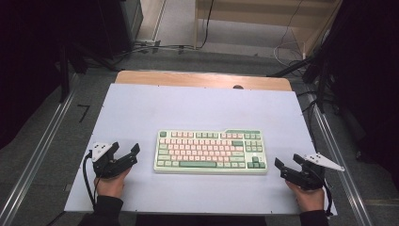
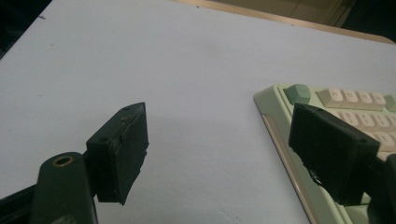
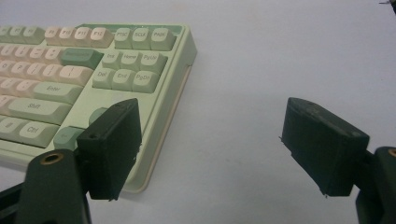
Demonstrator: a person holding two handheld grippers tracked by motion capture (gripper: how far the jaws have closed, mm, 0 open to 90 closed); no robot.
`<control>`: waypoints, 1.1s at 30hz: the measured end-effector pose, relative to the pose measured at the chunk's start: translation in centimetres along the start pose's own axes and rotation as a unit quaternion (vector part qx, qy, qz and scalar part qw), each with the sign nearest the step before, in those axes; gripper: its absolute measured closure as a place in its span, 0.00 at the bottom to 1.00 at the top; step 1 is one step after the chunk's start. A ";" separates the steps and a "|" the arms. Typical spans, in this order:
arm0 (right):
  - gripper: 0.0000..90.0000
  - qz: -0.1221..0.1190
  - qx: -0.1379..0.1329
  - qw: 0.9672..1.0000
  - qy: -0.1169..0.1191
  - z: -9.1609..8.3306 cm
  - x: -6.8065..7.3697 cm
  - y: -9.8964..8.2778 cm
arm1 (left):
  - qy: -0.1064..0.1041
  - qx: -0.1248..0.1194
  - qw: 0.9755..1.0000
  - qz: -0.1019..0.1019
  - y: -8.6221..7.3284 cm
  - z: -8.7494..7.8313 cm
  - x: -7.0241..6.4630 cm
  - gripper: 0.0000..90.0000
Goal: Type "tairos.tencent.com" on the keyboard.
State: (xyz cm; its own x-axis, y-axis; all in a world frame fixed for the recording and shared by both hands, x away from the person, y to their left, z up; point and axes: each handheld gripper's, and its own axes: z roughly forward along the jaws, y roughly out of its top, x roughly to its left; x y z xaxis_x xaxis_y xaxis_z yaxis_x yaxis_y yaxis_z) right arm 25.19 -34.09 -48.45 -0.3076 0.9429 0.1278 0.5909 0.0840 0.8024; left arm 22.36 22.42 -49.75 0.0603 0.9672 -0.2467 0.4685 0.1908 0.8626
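A green and pink keyboard point(image 1: 210, 151) is seen lying flat near the middle of the white table point(image 1: 141, 108), between the two grippers. The left gripper point(image 1: 127, 151) is held just beside the keyboard's left end with its fingers point(image 2: 122, 151) spread apart and nothing between them. The right gripper point(image 1: 288, 163) is held near the right end, fingers point(image 3: 112, 147) likewise apart and empty; whether either gripper rests on the table cannot quite be judged.

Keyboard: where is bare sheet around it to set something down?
Widest free patch: white sheet between keyboard and the table's far wooden edge. A narrower strip runs along the near edge. Crowded beside both keyboard ends: left tongs, right tongs, both open.
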 end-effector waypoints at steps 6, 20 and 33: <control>0.20 -0.001 0.000 1.000 0.000 0.0 0.1 0.0 | 0.003 0.000 1.000 -0.006 0.2 -0.2 0.0 0.23; 0.20 -0.003 0.001 1.000 0.000 0.0 0.2 0.0 | -0.031 0.014 0.999 0.015 0.5 0.3 -2.6 0.25; 0.20 0.003 0.001 1.000 -0.008 -0.5 -0.1 -0.5 | -0.060 0.031 0.997 0.045 0.6 1.6 -4.9 0.34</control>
State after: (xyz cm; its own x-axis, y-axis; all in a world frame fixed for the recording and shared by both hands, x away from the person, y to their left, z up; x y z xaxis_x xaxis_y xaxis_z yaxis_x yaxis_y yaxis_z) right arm 24.58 -34.34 -48.54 -0.2916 0.9486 0.1231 0.5936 0.0785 0.8009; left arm 23.77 17.56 -48.79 0.2081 0.9519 -0.2249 0.5094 0.0908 0.8557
